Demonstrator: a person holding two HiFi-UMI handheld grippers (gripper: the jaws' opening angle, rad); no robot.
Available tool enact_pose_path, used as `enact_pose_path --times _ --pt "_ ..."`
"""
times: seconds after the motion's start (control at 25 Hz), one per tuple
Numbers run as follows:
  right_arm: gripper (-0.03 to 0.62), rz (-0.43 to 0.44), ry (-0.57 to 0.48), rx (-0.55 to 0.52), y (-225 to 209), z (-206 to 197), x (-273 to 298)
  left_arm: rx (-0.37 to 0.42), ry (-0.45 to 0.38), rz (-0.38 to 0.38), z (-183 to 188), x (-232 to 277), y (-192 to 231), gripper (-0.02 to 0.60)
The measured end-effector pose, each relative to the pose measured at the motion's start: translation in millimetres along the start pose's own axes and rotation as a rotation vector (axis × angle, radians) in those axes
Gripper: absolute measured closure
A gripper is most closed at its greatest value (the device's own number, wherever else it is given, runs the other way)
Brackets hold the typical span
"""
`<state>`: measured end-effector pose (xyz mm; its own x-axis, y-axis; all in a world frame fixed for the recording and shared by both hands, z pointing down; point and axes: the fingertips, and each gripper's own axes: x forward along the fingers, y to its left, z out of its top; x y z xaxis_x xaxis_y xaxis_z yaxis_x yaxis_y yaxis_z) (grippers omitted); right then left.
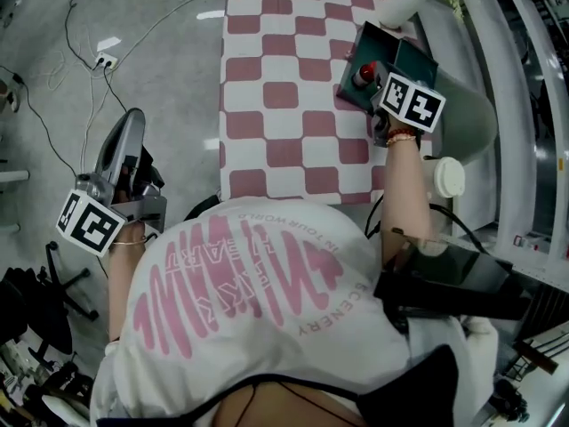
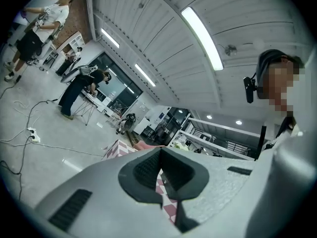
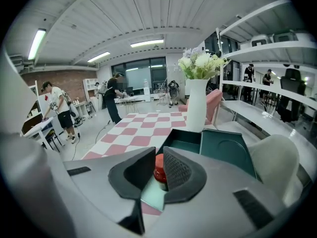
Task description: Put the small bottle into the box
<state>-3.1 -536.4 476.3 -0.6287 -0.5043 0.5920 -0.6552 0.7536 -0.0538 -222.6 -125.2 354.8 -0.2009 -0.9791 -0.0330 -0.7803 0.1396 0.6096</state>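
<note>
The small bottle (image 3: 159,170), red-capped, is pinched between the pads of the right gripper (image 3: 159,156). It is held upright at the near wall of the teal box (image 3: 187,142); whether it is over the rim or just short of it cannot be told. The box is seen open on the checked table (image 1: 276,96), its lid (image 3: 227,153) laid flat alongside. The left gripper (image 2: 160,153) is held off the table's side, its jaws pressed together at the tips, with nothing caught between them.

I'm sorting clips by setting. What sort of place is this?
Probably a big open workshop or lab: strip lights on a panelled ceiling, other people at work, and a power strip lying on the bare floor.
</note>
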Motion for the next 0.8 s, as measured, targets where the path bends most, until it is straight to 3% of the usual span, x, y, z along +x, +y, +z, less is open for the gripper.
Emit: enact_pose_path --times 0.24,0.48,0.8 --pt "0.56 0.037 -0.186 0.087 17.1 30.0 -50.2 -0.001 0.021 -0.093 -0.6 16.1 -14.7 0.574" --pt "0.576 0.084 -0.471 0.187 44.9 63.5 -134.5 0.021 0.078 -0.249 -0.7 38.8 -45.4 0.574" --pt "0.582 -0.032 -0.628 0.21 75.0 62.4 -230.0 0.11 0.146 -0.467 10.5 56.8 -84.0 0.574"
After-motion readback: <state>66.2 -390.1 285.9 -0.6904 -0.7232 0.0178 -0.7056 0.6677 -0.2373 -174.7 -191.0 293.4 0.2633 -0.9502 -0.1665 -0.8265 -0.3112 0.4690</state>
